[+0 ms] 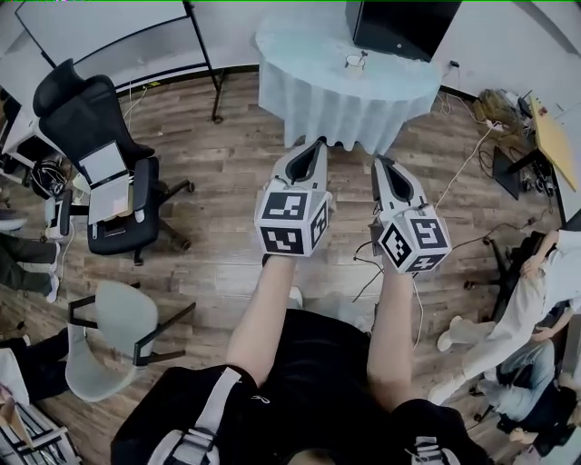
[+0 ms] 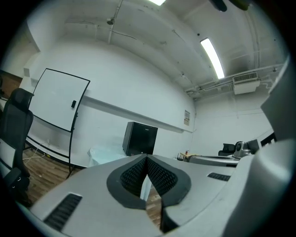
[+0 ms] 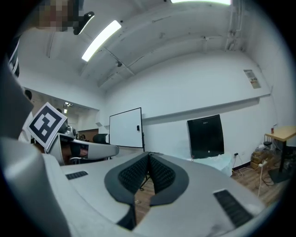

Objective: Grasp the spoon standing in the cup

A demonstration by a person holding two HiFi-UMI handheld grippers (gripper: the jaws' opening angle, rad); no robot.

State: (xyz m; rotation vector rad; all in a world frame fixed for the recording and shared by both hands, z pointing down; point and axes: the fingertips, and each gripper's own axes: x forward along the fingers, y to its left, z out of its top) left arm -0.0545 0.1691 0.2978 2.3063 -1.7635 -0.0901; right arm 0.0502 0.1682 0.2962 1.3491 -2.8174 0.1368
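Well, from the head view both my tools are held out level over the wooden floor (image 1: 218, 182), well short of the table (image 1: 309, 100) with its pale cloth. My left gripper (image 1: 318, 144) and my right gripper (image 1: 379, 163) sit side by side, both aimed toward that table. The cup (image 1: 353, 63) stands on the tabletop near the far edge, ahead of my right gripper and well apart from both tips. A thin handle rises from it, the spoon (image 1: 362, 55), though it is too small here to read in detail. I can see nothing else in the cup. A black box (image 1: 399, 25) stands just behind it.

Looking along my left gripper (image 2: 147, 158), the jaws are closed, the ribbed pads (image 2: 134, 175) meeting at their tips with nothing between them. Beyond them are the cloth-covered table (image 2: 104, 155) and the black box (image 2: 140, 139), with a whiteboard (image 2: 55, 99) off to the left. I cannot find the cup or spoon in this view.

Looking along my right gripper (image 3: 149, 155), the jaws are likewise pressed together and empty. The black box (image 3: 206, 136) stands ahead to the right, the whiteboard (image 3: 126, 128) to the left, and the cup is not visible.
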